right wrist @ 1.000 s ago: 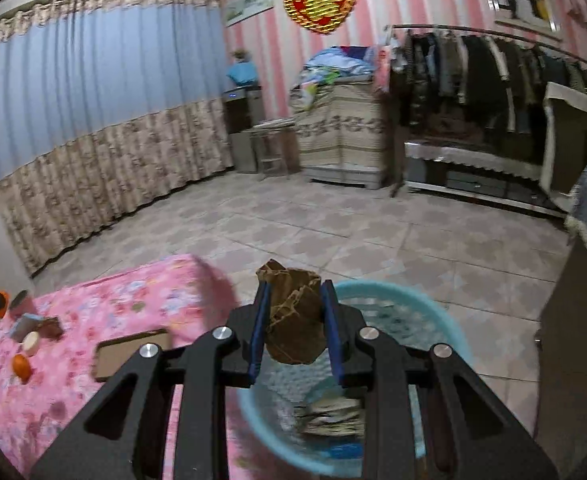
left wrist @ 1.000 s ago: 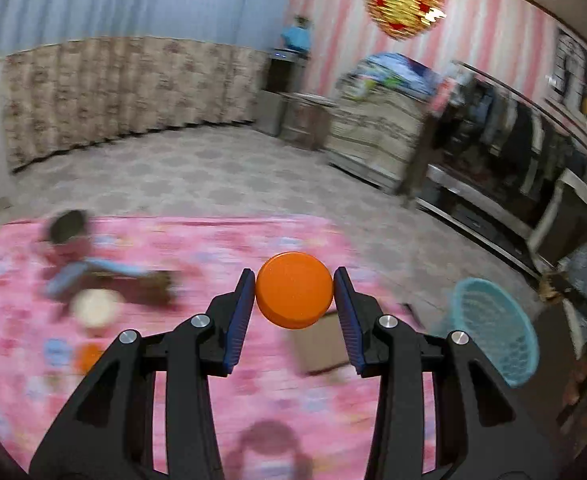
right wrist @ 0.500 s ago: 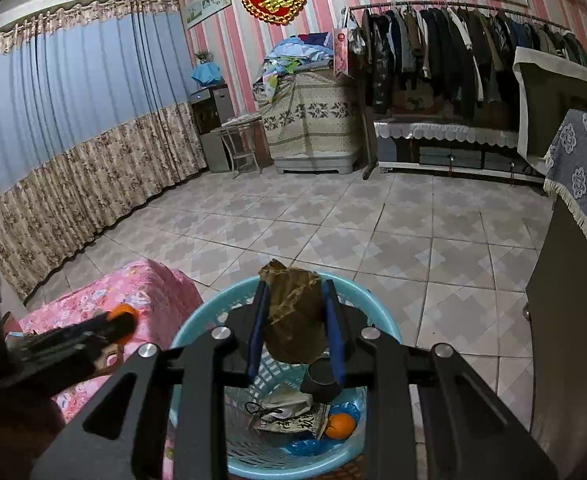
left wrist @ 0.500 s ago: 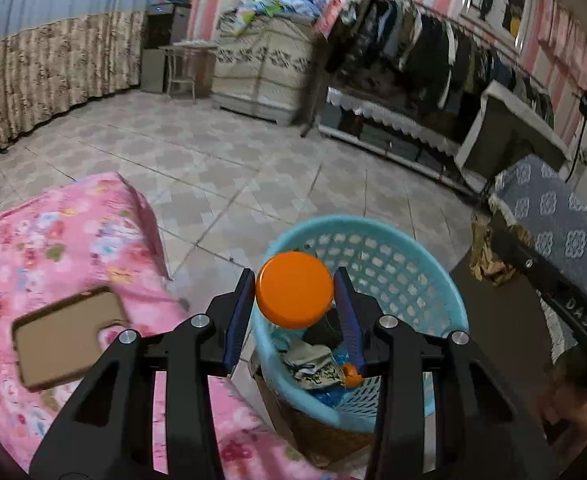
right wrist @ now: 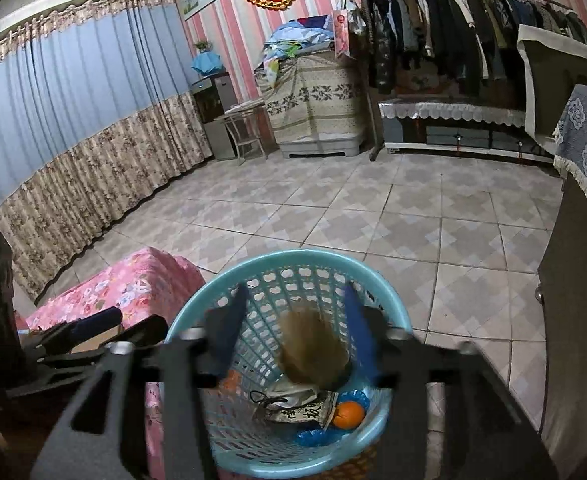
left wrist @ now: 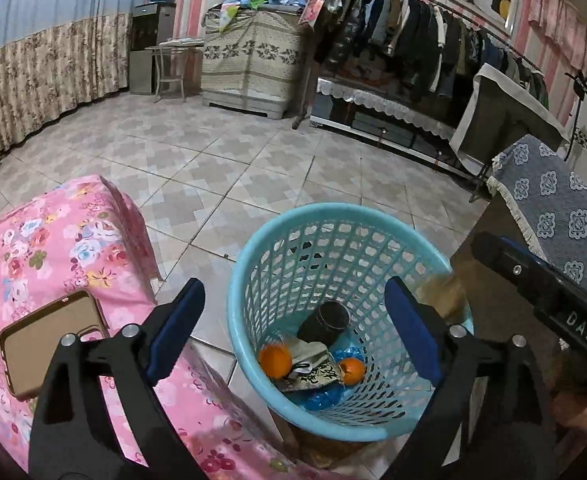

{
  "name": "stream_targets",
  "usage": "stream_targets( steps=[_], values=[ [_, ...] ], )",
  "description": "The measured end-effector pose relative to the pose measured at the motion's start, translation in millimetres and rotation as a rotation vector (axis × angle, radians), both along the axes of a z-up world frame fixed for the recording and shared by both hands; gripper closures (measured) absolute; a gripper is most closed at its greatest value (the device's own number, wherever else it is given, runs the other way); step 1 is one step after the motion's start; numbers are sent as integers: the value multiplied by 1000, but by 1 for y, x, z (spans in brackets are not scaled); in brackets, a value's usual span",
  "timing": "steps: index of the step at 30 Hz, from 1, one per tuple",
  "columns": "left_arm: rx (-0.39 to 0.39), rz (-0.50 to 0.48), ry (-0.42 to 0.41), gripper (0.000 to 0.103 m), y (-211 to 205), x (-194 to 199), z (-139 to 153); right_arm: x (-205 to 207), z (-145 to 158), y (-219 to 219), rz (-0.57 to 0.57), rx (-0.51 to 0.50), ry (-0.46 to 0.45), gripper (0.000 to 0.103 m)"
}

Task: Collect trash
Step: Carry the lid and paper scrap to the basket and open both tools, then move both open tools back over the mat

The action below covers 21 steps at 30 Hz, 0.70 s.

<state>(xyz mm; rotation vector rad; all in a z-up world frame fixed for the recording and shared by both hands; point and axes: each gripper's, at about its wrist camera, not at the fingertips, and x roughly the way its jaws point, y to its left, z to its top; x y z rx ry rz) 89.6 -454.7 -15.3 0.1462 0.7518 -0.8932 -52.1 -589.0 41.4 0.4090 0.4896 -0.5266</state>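
My left gripper (left wrist: 295,292) hangs over the light blue mesh basket (left wrist: 249,248), its jaws opening wide with nothing between them. In the basket lie two orange round things (left wrist: 275,360), a dark cup (left wrist: 325,322), printed paper and blue plastic. My right gripper (right wrist: 295,296) is above the same basket (right wrist: 293,258), blurred, its jaws opening. A brown crumpled wad (right wrist: 313,348) sits loose between them, clear of the left pad. In the left wrist view that wad (left wrist: 441,292) shows at the basket's right rim, under one of the right gripper's fingers (left wrist: 509,258).
A table with a pink flowered cloth (left wrist: 53,248) stands left of the basket, with a brown phone case (left wrist: 49,340) on it. A dark cabinet with a blue patterned cover (left wrist: 553,216) stands at the right. Tiled floor, a clothes rack and covered furniture lie beyond.
My left gripper swung from the pink cloth to above the basket, then opened and let go of the orange disc. My right gripper opened, and the brown wad slipped down from its pads.
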Motion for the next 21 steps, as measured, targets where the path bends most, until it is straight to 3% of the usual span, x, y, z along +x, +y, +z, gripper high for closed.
stream_targets(
  steps=[5, 8, 12, 15, 17, 21],
  values=[
    [7, 9, -25, 14, 12, 1, 8, -1, 10, 4, -26, -31, -7, 37],
    [-17, 54, -57, 14, 47, 1, 23, -1, 24, 15, -20, -43, -40, 35],
    [-9, 140, -114, 14, 113, 3, 46, 13, 39, 47, 33, -85, -43, 29],
    [-24, 268, -158, 13, 193, 7, 68, 31, 47, 78, 88, -113, -41, 27],
    [-54, 349, -168, 6, 237, 11, 76, 46, 53, 103, 118, -123, -40, 18],
    [-49, 487, -218, 6, 319, 22, 81, 77, 64, 164, 231, -163, -61, 17]
  ],
)
